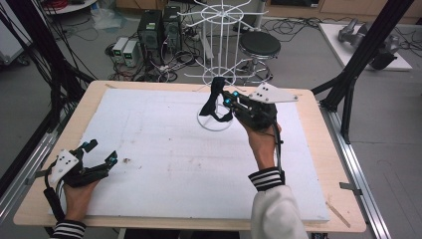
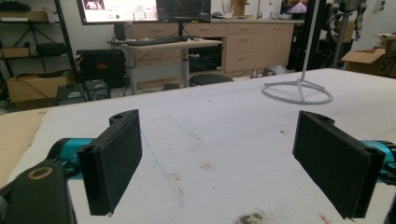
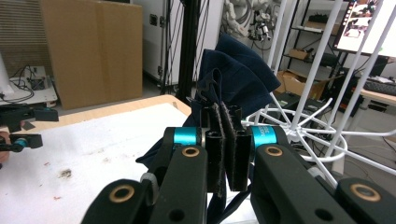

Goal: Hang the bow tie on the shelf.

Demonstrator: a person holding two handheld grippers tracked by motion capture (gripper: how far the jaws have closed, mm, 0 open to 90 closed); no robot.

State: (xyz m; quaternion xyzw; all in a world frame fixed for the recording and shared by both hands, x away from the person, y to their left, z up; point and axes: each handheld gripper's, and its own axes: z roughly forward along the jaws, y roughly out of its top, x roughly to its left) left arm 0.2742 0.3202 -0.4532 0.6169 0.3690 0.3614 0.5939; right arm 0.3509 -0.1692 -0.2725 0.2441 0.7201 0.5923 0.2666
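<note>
We are holding the right gripper above the centre of the high view, its fingers clamped together on a dark navy cloth. The cloth is hanging from the fingers just over the round base of the white wire rack, which is standing at the upper middle of the tabletop. In the right gripper view the cloth is bunching up above the closed fingers, with the rack's white rods rising at the right of the frame. At the lower left of the high view we are resting the left gripper on the white foam sheet, its fingers standing wide apart with nothing between them.
</note>
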